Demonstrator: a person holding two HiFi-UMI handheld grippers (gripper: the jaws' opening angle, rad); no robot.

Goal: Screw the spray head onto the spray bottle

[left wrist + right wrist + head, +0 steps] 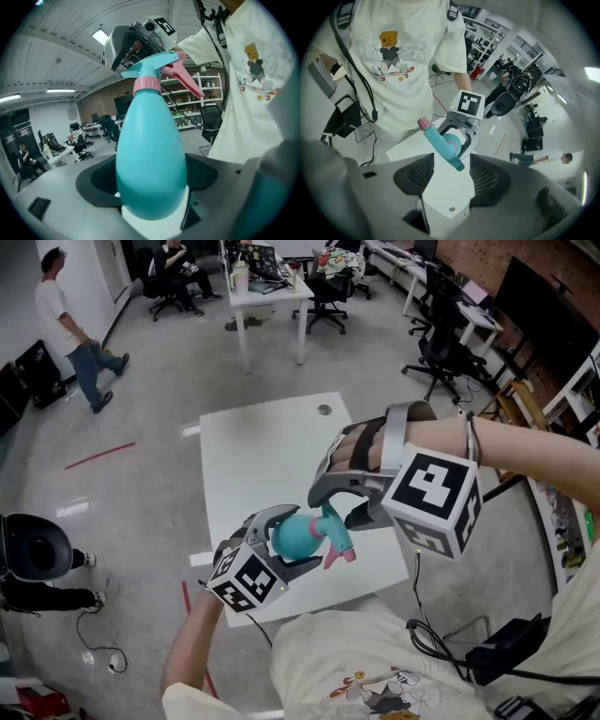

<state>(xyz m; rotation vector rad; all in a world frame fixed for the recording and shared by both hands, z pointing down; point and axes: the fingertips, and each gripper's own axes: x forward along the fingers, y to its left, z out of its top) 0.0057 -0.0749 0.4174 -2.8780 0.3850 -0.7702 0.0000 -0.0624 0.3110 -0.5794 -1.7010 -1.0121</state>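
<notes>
- The left gripper (279, 542) is clamped on the lower body of the teal spray bottle (150, 159). In the left gripper view the bottle's rounded base fills the gap between the two dark jaws and its neck points away from the camera.
- The bottle is held in the air above the near edge of the white table (272, 442), tilted so that its top leans toward the right gripper (343, 506).
- The spray head (154, 63) sits on the bottle's neck, with its pink collar (146, 86) against the teal shoulder. How far it is threaded on cannot be told.
- The pink trigger (185, 80) hangs from the head on the side toward the person's white T-shirt (253, 75).
- The right gripper's jaws stand partly apart. In the right gripper view the teal bar of the spray head runs slantwise between their tips, with table showing on both sides of it, so no firm grip on it shows.
- In the head view the right gripper reaches over the spray head from above, just beside the left gripper.
</notes>
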